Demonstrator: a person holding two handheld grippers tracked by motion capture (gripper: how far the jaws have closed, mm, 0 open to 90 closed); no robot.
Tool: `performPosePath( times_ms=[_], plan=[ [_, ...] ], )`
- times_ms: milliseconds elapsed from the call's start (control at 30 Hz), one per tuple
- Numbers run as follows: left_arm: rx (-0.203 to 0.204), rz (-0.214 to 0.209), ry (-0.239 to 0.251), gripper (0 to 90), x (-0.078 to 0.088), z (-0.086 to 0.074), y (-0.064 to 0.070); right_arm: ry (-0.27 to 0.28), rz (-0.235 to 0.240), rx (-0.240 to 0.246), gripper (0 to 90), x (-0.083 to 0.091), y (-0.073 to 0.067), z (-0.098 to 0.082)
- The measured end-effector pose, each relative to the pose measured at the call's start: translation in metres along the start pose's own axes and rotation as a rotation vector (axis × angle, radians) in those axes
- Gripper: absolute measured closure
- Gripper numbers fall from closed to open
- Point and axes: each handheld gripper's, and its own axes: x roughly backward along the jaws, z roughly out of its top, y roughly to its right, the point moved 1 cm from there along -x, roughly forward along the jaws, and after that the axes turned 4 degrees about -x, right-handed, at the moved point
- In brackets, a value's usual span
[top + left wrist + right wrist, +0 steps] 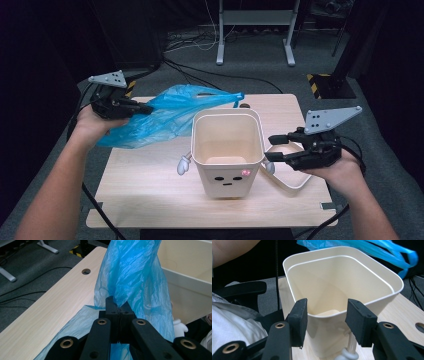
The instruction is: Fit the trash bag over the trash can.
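A cream plastic bin [227, 132] with a small face and little white arms stands upright at the middle of the wooden table [150, 185]; its inside looks bare. A thin blue plastic bag [170, 112] hangs in the air left of the bin and trails toward its far rim. My left gripper [147, 107] is shut on the bag [132, 277], pinching a fold between its pads. My right gripper [272, 147] is open just right of the bin's rim [342, 312], with nothing between its jaws.
A cream ring-shaped frame [295, 177] lies on the table to the right of the bin, under my right hand. The table has a cable hole [86, 271] near its far edge. Cables and a metal stand [255, 30] are on the floor beyond.
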Motion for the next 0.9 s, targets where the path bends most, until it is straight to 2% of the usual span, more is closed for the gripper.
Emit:
performPosePath(
  times_ms=[300,500,700,900],
  plan=[
    [-0.019,0.016,0.016,88.5,0.009,0.015,0.001,0.003,0.024,0.022,50.5,-0.01,-0.004,0.009],
    [-0.026,0.038,0.03,88.5,0.021,0.027,0.0,0.004,0.03,0.03,50.5,-0.014,-0.005,0.012],
    [-0.024,0.049,0.066,88.5,0.036,0.037,-0.002,0.003,0.032,0.034,50.5,-0.017,-0.004,0.013],
    [-0.041,0.046,0.081,88.5,0.045,0.047,0.004,0.001,0.033,0.035,50.5,-0.018,-0.004,0.015]
  ],
)
